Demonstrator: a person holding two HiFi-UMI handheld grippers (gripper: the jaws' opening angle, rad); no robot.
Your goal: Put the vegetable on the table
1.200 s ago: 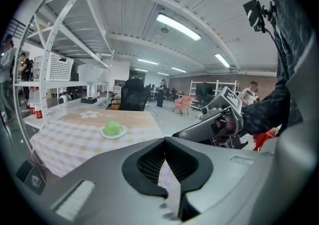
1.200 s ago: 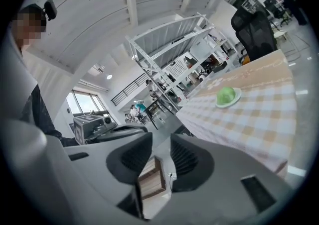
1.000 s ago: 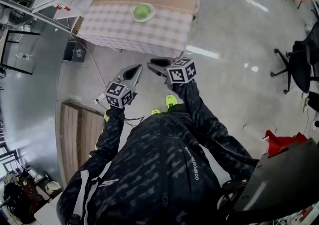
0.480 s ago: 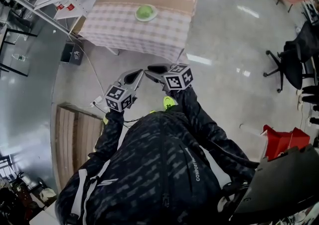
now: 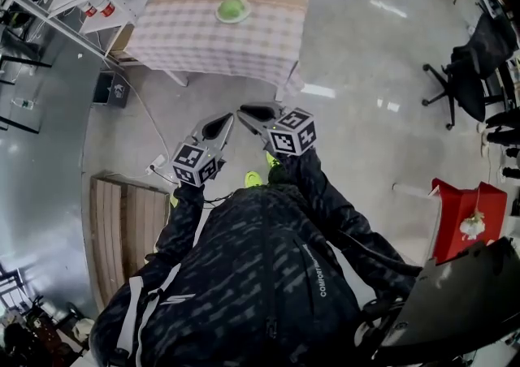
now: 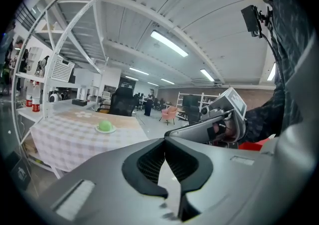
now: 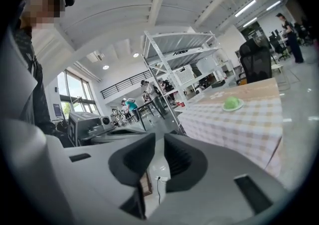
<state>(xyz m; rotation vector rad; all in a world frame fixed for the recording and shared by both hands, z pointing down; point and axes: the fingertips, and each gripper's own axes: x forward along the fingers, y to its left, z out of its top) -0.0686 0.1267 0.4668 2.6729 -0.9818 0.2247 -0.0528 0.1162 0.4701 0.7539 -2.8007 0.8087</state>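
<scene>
A: Head view, scanning across: left gripper (image 5: 218, 123) shut tight, empty. Vegetable (image 5: 231, 8) on plate (image 5: 221, 17) on table (image 5: 187, 41), well ahead. Right gripper (image 5: 250, 111) just been narrowing, slim gap, nothing between.
B: Handling?
A: Probably light, leafy, crushable. Grab across round middle, gently.

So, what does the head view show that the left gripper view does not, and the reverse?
Only the head view shows the wooden pallet and the person's shoes. Only the left gripper view shows the ceiling lights. Both show the table with the vegetable on its plate.
</scene>
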